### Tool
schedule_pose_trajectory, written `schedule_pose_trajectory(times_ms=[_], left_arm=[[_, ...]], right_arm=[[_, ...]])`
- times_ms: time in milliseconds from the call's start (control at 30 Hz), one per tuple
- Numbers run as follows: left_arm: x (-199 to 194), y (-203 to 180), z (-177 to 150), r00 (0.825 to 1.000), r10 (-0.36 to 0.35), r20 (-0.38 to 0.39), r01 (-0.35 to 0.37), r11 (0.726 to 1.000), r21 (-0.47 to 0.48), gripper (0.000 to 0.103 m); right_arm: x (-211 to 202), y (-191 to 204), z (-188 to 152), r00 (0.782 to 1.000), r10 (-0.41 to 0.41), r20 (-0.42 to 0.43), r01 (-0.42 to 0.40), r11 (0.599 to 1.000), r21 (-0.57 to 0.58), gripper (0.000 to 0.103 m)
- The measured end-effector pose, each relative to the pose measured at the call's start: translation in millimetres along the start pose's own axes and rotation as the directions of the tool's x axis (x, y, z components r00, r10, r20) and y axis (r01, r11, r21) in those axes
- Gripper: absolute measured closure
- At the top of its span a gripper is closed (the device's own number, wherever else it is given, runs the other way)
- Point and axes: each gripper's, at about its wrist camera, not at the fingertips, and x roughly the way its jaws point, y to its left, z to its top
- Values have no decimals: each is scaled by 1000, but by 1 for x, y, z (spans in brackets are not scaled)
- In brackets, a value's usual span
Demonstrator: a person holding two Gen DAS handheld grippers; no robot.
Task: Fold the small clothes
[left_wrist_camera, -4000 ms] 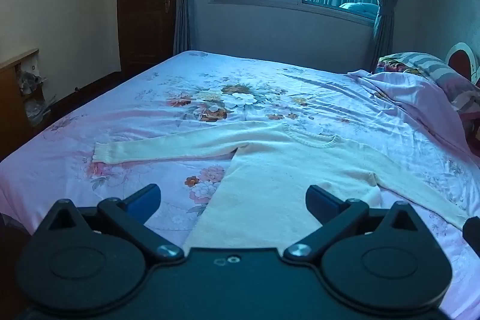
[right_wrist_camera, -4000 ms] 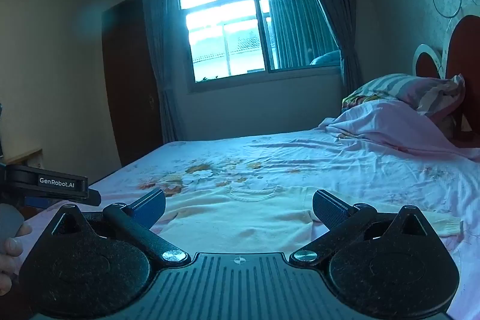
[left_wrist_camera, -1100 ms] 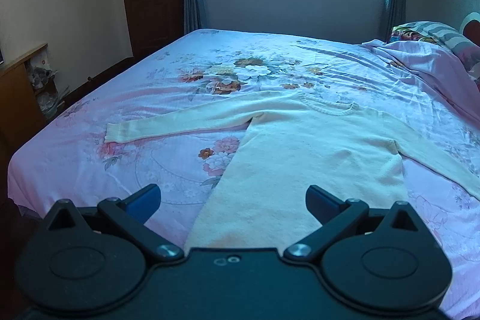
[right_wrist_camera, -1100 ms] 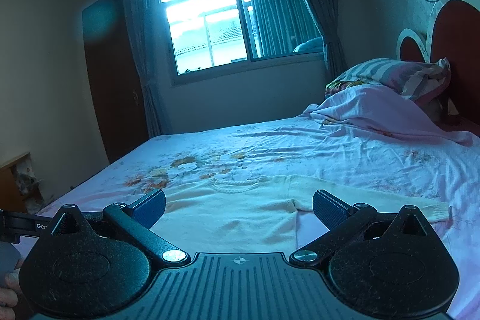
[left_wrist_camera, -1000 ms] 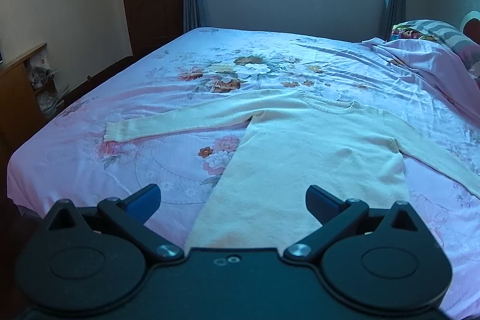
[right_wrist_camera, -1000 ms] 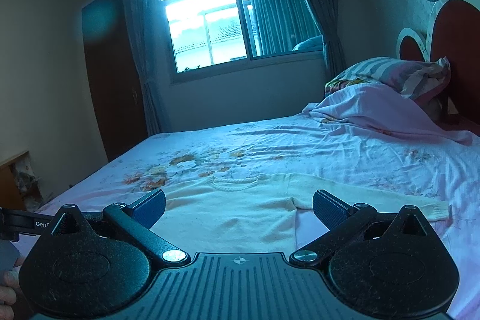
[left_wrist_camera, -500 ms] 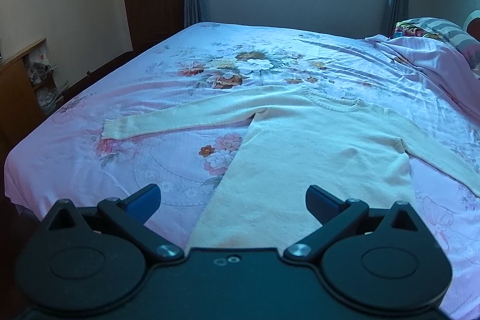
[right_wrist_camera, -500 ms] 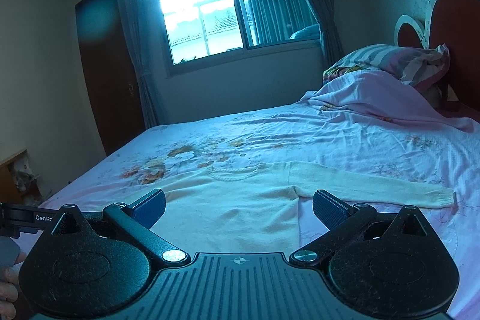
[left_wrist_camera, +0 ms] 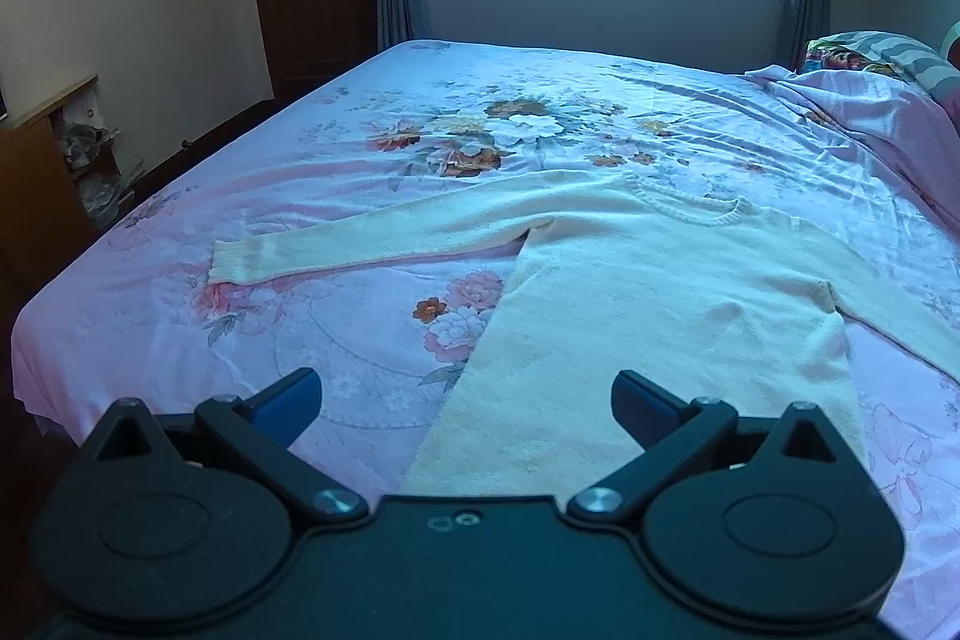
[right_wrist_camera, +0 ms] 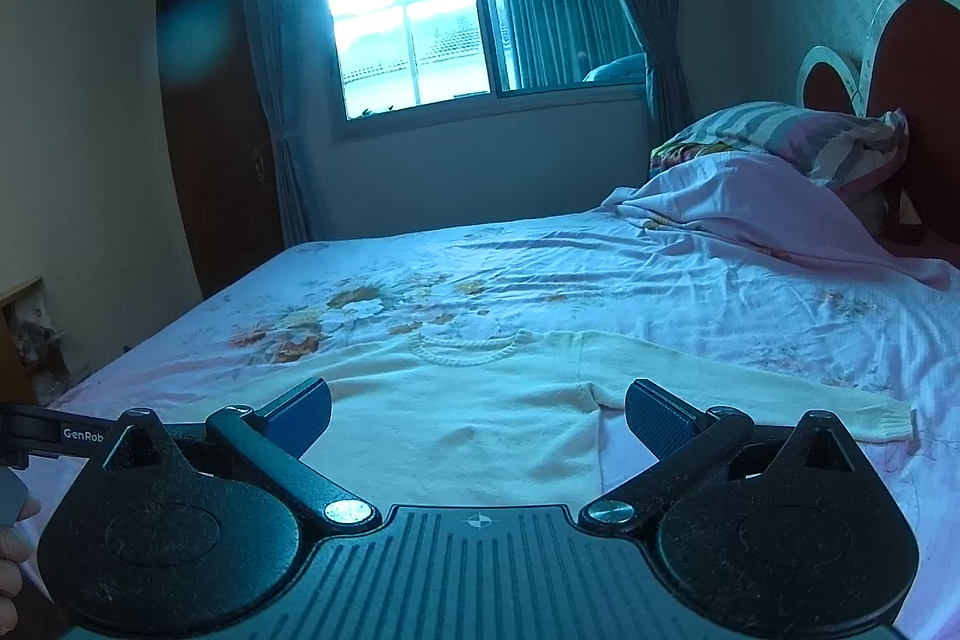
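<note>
In the left wrist view, the left gripper (left_wrist_camera: 465, 397) has come closer to the bed (left_wrist_camera: 336, 346) and points down more than it did a moment ago. The cream sweater (left_wrist_camera: 630, 292) now fills more of the picture. The fingers are wide apart and hold nothing. I think this means the folding has not started yet and the gripper is getting ready to reach for the cloth.

The sweater lies flat on the flowery sheet, on the near part of the bed. Its neck hole is at the far end and its bottom edge is near, hidden under the gripper. The left sleeve (left_wrist_camera: 360, 244) sticks straight out to the left, with its cuff near the left edge of the bed. The other sleeve goes off to the right and out of the picture. The cloth looks soft and smooth, with one small bump near the right armpit.

In the right wrist view, the right gripper (right_wrist_camera: 477, 415) sits lower and nearer to the sweater (right_wrist_camera: 456, 418) than a second ago. It is spread wide too and empty. The right sleeve (right_wrist_camera: 750, 382) lies straight out to the right, and its cuff shows on the pink sheet. A pile of pink bedding (right_wrist_camera: 780, 214) and a striped pillow (right_wrist_camera: 774, 130) sit far off on the right, well apart from the sweater. At the left edge, part of the other gripper and a bit of a hand (right_wrist_camera: 15, 574) show.
</note>
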Motion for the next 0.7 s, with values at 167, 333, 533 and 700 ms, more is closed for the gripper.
schedule_pose_trajectory(times_ms=[167, 333, 533, 700], left_arm=[[12, 4, 4, 1000, 5, -15, -5, 1000, -1, 2], [26, 12, 9, 1000, 16, -27, -16, 1000, -8, 2], [46, 23, 17, 999, 26, -45, -28, 999, -38, 2], [63, 32, 23, 998, 37, -58, -41, 998, -56, 2]], right_arm=[[14, 3, 0, 1000, -1, -18, 1, 1000, -17, 0], [29, 9, 1, 1000, 10, -29, -10, 1000, -14, 0], [50, 19, 3, 999, 13, -44, -14, 1000, -27, 0], [71, 27, 1, 998, 15, -63, -17, 999, -39, 0]])
